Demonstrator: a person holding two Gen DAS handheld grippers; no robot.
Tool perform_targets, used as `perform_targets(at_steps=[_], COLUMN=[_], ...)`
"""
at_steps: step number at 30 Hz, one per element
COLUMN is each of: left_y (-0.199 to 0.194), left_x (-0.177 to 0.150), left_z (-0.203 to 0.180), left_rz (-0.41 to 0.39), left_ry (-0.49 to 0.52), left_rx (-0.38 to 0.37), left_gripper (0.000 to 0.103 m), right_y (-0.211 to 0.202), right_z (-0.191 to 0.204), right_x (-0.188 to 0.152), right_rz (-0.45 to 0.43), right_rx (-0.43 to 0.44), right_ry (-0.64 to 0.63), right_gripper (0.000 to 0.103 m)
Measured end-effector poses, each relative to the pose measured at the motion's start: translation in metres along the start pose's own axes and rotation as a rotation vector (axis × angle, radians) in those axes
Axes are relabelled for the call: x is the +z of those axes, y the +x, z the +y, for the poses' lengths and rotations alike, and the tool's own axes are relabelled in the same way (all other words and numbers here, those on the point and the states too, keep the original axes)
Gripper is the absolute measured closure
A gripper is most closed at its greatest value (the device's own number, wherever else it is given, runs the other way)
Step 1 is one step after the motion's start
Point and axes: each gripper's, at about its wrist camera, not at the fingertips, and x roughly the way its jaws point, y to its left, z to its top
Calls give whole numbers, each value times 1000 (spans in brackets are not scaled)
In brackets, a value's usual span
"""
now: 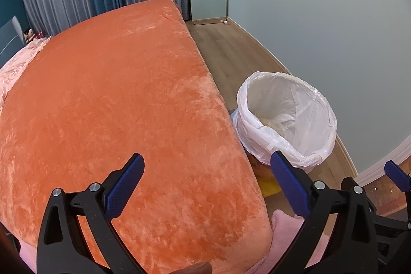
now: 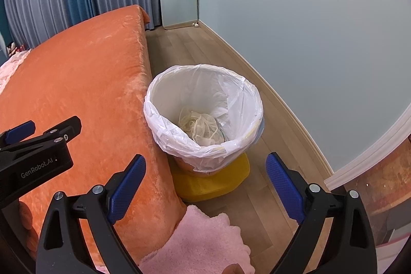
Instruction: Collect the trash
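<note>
right claw (image 2: 205,186) spread, empty | left claw (image 1: 206,186) spread, empty | lined bin (image 2: 164,117): crumpled pale netting (image 2: 203,129) at bottom

- One line of print is showing in the right wrist view: "GenRobot.AI", in pale letters, is sitting on the black body of the left gripper (image 2: 51,130), which is reaching in to the left of the right gripper's fingers (image 2: 127,186).
- A small round pale mark is showing on a black arm of that same gripper, nearer its tips than the lettering; it is too small to read.
- The left wrist view is showing no readable print, neither between its fingers nor beyond them.
- The wall plates far beyond the fingers are carrying no legible marks.
</note>
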Motion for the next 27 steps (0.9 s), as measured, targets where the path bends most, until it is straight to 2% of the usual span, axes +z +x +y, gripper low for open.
perform_targets(at_steps=[12, 27], left_y=[2, 6], left_x=[-3, -6], left_z=[-9, -13], left_rz=[-12, -7], left_ry=[49, 62], left_rx=[22, 42], left_gripper=[9, 9], right_y=[-1, 2], right_z=[2, -1], right_x=[0, -1], right_rz=[0, 6], right_rx=[-13, -15], right_ry=[-7, 2], right_gripper=[12, 12])
